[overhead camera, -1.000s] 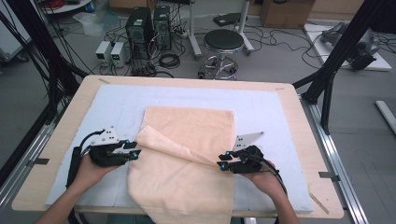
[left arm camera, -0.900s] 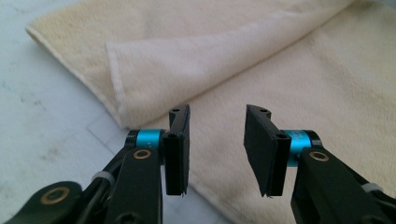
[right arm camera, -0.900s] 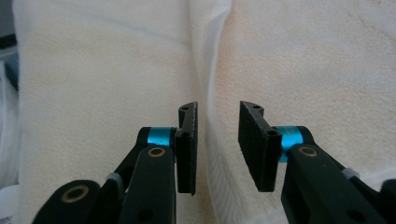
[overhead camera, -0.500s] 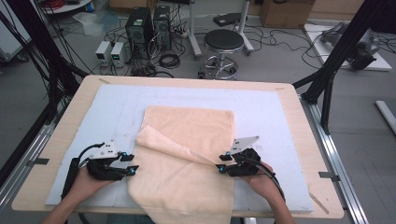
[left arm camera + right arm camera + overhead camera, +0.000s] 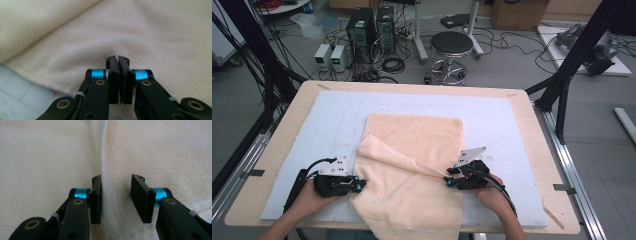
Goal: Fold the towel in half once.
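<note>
The peach terry towel (image 5: 412,165) lies on the pale blue foam mat (image 5: 507,125), which covers the wooden tabletop (image 5: 539,150). My left gripper (image 5: 360,185) is at its left edge, my right gripper (image 5: 447,179) at its right.

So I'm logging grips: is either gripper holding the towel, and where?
Left gripper: shut, no towel visibly pinched. Right gripper: open around the towel's hem, not clamped.

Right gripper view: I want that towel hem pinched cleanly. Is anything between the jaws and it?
Nothing visible. The towel hem runs up between the open jaws of the right gripper, against one pad, clear of the other.
</note>
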The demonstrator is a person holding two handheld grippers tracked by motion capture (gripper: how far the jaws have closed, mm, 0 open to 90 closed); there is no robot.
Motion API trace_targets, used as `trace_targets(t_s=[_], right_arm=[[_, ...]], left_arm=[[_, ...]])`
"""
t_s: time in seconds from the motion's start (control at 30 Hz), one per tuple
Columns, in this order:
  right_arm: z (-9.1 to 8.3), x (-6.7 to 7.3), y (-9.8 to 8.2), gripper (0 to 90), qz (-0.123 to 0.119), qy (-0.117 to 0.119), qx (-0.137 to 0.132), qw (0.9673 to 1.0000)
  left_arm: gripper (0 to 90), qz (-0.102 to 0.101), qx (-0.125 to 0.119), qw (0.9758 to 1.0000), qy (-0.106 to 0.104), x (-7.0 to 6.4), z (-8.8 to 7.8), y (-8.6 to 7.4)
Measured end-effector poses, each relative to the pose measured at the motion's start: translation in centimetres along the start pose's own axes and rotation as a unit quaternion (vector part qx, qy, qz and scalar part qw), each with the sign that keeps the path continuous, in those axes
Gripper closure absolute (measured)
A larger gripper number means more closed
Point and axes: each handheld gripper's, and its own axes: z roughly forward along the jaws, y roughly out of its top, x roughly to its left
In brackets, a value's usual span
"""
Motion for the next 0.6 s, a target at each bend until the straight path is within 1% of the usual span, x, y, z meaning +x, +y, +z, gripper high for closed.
trace_targets(t_s=[0.03,0.1,0.13,0.2,0.23,0.27,0.3,0.33,0.37,0.4,0.43,0.47,0.5,0.53,0.57,0.6], right_arm=[[-0.1,-0.1,0.0,62.1,0.003,-0.001,0.003,1.0],[-0.1,-0.2,0.0,63.0,-0.001,-0.006,0.0,1.0],[-0.1,-0.3,0.0,63.1,0.0,-0.009,0.0,1.0],[-0.2,-0.8,0.0,63.0,0.005,-0.016,-0.004,0.9998],[-0.4,-1.0,0.1,62.9,0.009,-0.022,-0.008,0.9997],[-0.6,-1.3,0.2,62.7,0.01,-0.028,-0.011,0.9995],[-0.7,-1.5,0.3,62.7,0.016,-0.035,-0.015,0.9992],[-0.9,-1.8,0.4,62.6,0.019,-0.043,-0.022,0.9987],[-1.0,-2.0,0.4,62.2,0.023,-0.047,-0.028,0.9982],[-1.1,-2.1,0.6,61.9,0.027,-0.055,-0.032,0.9976],[-1.1,-2.0,0.7,61.4,0.025,-0.056,-0.037,0.9974],[-1.2,-1.8,0.7,60.7,0.024,-0.056,-0.041,0.9973],[-1.3,-1.5,0.9,60.4,0.015,-0.057,-0.041,0.9974],[-1.5,-1.1,1.0,59.8,0.007,-0.055,-0.041,0.9976],[-1.6,-0.7,1.0,59.2,0.002,-0.058,-0.044,0.9974],[-1.7,-0.4,1.1,58.7,-0.003,-0.058,-0.045,0.9973]], left_arm=[[87.2,0.0,-0.008,0.9999,0.006,0.2,0.0,0.7],[87.2,0.0,-0.024,0.9997,0.012,0.9,0.3,2.4],[87.2,-0.007,-0.026,0.9995,0.014,1.4,0.6,3.2],[87.2,-0.014,-0.023,0.9994,0.022,2.5,1.7,4.6],[87.1,-0.023,-0.019,0.9991,0.029,3.0,2.4,5.3],[87.1,-0.026,-0.018,0.999,0.033,3.7,3.1,5.9],[87.1,-0.038,-0.018,0.9984,0.037,4.2,3.8,6.4],[87.0,-0.044,-0.009,0.9982,0.041,4.9,4.6,6.8],[86.9,-0.054,-0.002,0.9974,0.048,5.4,5.5,7.2],[86.9,-0.059,-0.002,0.9966,0.057,5.8,6.3,7.4],[86.3,-0.064,0.003,0.9963,0.058,6.0,6.8,7.6],[85.7,-0.067,-0.001,0.9962,0.056,6.2,7.2,7.7],[84.8,-0.072,-0.007,0.9959,0.056,6.2,7.3,7.7],[83.4,-0.07,-0.004,0.996,0.055,6.2,7.2,7.6],[80.4,-0.069,-0.003,0.9959,0.058,6.2,6.9,7.6],[75.9,-0.07,-0.007,0.9958,0.06,6.1,6.6,7.5]])
